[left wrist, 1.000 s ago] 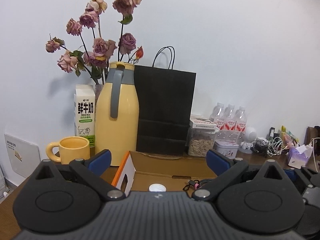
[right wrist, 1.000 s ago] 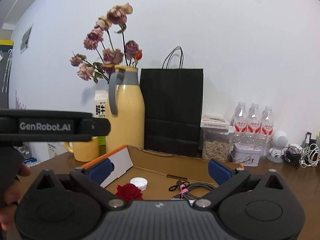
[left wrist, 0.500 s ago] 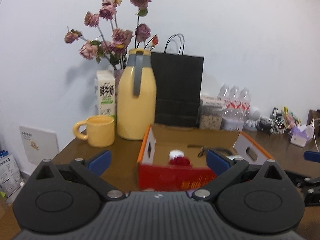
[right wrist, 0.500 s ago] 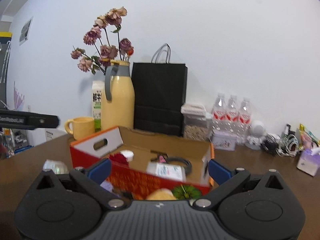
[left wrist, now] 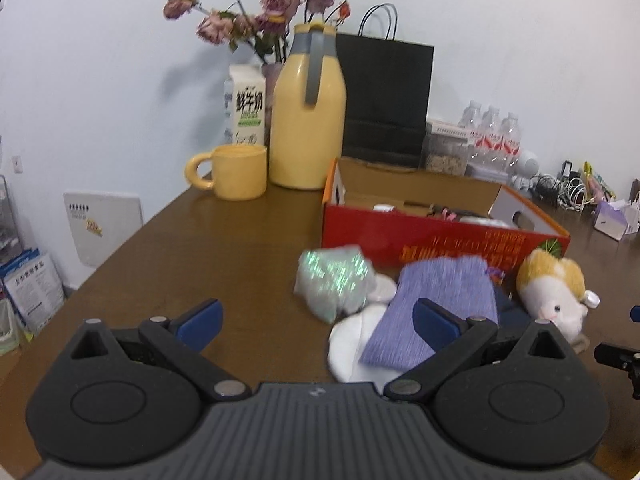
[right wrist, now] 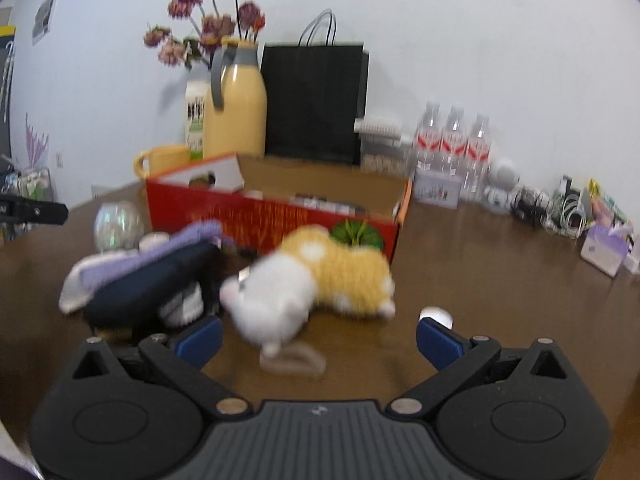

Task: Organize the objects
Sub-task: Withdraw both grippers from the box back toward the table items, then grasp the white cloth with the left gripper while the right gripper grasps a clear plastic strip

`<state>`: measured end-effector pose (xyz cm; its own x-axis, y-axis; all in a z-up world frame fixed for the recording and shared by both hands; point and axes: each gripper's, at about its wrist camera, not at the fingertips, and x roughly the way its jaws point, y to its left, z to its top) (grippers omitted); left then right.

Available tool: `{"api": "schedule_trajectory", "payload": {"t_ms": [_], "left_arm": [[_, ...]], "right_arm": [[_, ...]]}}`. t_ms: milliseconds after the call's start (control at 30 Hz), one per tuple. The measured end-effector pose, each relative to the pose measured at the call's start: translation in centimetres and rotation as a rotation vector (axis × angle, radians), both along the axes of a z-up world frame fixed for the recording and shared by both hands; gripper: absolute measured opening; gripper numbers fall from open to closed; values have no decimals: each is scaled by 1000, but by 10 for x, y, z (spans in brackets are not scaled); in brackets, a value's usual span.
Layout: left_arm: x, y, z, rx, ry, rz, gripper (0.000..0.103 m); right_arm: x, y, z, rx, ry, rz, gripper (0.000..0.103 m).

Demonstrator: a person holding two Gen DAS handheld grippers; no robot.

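Note:
An open red cardboard box (left wrist: 440, 236) (right wrist: 276, 216) sits mid-table with small items inside. In front of it lie a glittery bundle (left wrist: 334, 276) (right wrist: 118, 226), a purple knitted pouch (left wrist: 436, 312) (right wrist: 160, 250), a white pad (left wrist: 348, 344), a dark blue case (right wrist: 156, 284) and a yellow-and-white plush toy (left wrist: 554, 290) (right wrist: 316, 284). My left gripper (left wrist: 318, 320) is open just short of the bundle and pouch. My right gripper (right wrist: 318, 336) is open, with the plush toy's white head just beyond its fingertips. Neither holds anything.
At the back stand a yellow jug (left wrist: 308, 108), a yellow mug (left wrist: 236, 172), a milk carton (left wrist: 246, 108), dried flowers (left wrist: 260, 12), a black paper bag (left wrist: 384, 100) and water bottles (right wrist: 452, 148). Cables and small items (right wrist: 560, 208) crowd the right side.
Both grippers have pulled back and lowered from over the box. The loose objects in front of the box have come into view. Both stay open.

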<state>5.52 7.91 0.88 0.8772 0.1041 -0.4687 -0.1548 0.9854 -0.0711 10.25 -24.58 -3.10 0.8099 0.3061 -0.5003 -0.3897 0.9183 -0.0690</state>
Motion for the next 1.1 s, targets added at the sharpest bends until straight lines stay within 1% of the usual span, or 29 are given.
{"api": "schedule_trajectory", "payload": {"t_ms": [100,133,200,267,300,333,367,400,600,633,800,833,867,967,1100], "left_arm": [[-5,3,-3,-8,10,14,103],[-6,3,-3,-10,11,17,103],[-9,5,-2,-12,9,20,103],[-11,5,-1,-11,6,23,103],[-12,5,-1,-11,5,24,103],[-12,6,0,-11,4,26,103],[-13,6,0,-11,5,29,103],[-13,6,0,-12,6,31,103],[-11,7,-1,-16,14,33,103],[-11,7,-1,-15,15,32,103],[-8,4,-2,-11,23,26,103],[-8,4,-2,-10,24,25,103],[-7,3,-3,-10,25,24,103],[-6,3,-4,-9,30,24,103],[-4,1,-5,-7,37,22,103]], "right_arm": [[3,1,-7,-20,32,5,103],[5,2,-9,-26,39,9,101],[9,5,-11,-42,54,24,93],[14,7,-14,-63,71,45,78],[17,8,-14,-71,77,52,74],[20,8,-15,-76,84,63,68],[23,7,-15,-72,91,74,63],[26,6,-15,-65,99,85,62],[33,1,-18,12,135,152,37],[32,1,-18,17,134,156,30],[28,-1,-20,32,104,141,17],[27,-2,-20,36,97,134,9],[26,-4,-20,42,93,128,6],[24,-7,-19,64,78,113,3],[13,-14,-14,111,10,86,3]]}}
